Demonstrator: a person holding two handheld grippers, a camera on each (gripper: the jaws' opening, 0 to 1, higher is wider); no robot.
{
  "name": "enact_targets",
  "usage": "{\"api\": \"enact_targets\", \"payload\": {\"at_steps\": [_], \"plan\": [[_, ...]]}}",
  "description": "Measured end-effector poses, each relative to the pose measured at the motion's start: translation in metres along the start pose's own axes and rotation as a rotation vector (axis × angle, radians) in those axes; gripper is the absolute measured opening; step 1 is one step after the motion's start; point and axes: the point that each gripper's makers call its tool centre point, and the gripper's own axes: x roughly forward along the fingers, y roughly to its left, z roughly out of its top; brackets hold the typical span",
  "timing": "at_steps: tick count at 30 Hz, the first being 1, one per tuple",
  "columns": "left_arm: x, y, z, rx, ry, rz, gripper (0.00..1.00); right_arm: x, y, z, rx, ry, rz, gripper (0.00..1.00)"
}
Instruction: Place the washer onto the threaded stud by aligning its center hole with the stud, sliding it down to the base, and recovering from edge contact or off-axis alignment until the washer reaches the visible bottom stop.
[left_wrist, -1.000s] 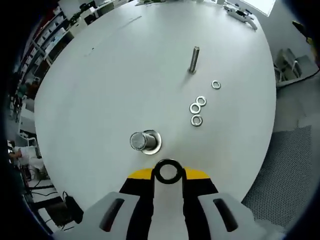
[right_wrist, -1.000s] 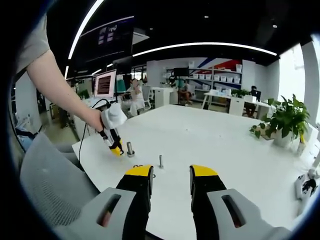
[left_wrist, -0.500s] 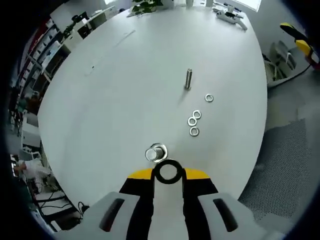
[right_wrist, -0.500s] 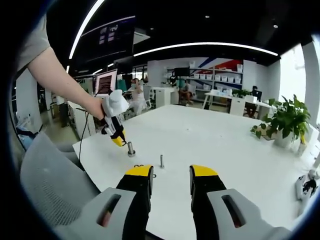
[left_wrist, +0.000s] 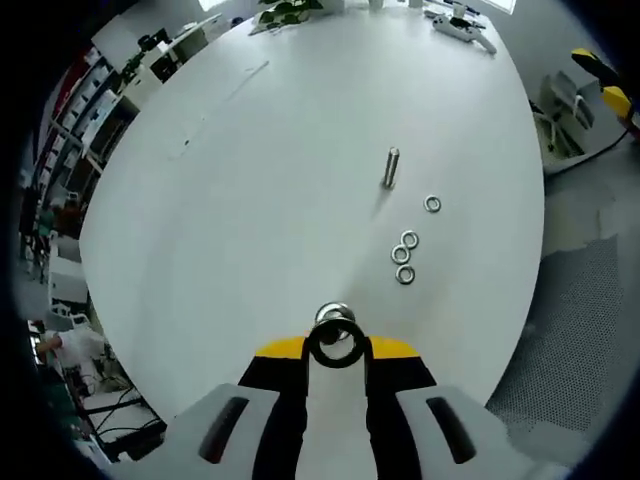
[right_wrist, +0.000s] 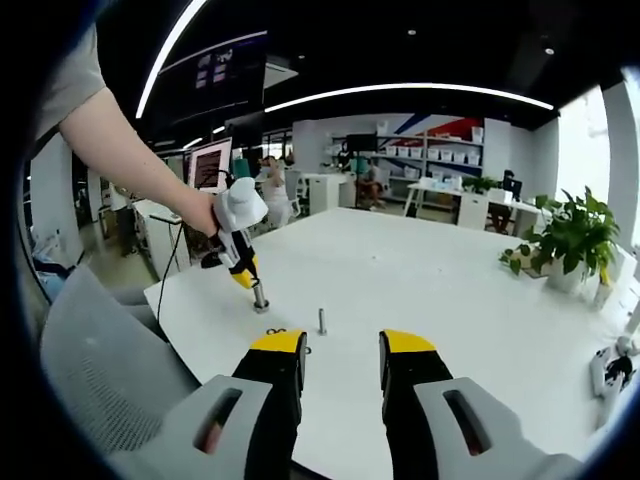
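Observation:
My left gripper (left_wrist: 336, 352) is shut on a dark ring washer (left_wrist: 312, 347), held flat just above the wide threaded stud (left_wrist: 335, 315), whose top peeks out right behind the ring. In the right gripper view, a person's hand holds that left gripper (right_wrist: 243, 272), tilted over the same stud (right_wrist: 260, 298) near the table's left edge. A thinner stud (left_wrist: 390, 167) stands further out on the white table (left_wrist: 250, 180). My right gripper (right_wrist: 342, 365) hangs open and empty, back from the table's near edge.
Several loose washers (left_wrist: 405, 255) lie right of the thin stud (right_wrist: 322, 321). A white tool (left_wrist: 460, 22) lies at the far table edge. A grey mesh chair (right_wrist: 95, 370) stands at the left and a potted plant (right_wrist: 565, 250) at the right.
My left gripper has carried the washer toward the wide stud, which went from ahead-left of the ring to right behind it. The right gripper has stayed put.

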Motion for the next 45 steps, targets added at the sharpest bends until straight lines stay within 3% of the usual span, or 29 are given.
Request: {"api": "enact_targets", "payload": {"at_steps": [9,18,26,32,41,45], "plan": [[0.013,0.015,0.003,0.012,0.031,-0.005,0.19,0.000,-0.002,0.001,0.007,-0.006,-0.006,0.31],[0.016,0.010,0.004,0.035,0.058,-0.007,0.19,-0.001,-0.003,0.001,0.010,-0.007,-0.012,0.31],[0.019,0.008,0.003,0.003,0.069,-0.017,0.20,-0.001,-0.004,0.001,0.008,-0.006,-0.016,0.31],[0.018,0.010,0.007,0.014,0.044,0.008,0.25,-0.001,-0.004,0.001,0.002,-0.004,-0.020,0.31],[0.012,0.003,0.007,-0.022,0.013,0.007,0.22,0.000,-0.002,0.001,-0.009,-0.001,-0.012,0.31],[0.003,0.005,0.013,-0.076,-0.044,0.017,0.22,0.000,-0.002,0.001,-0.008,-0.003,-0.011,0.31]]}}
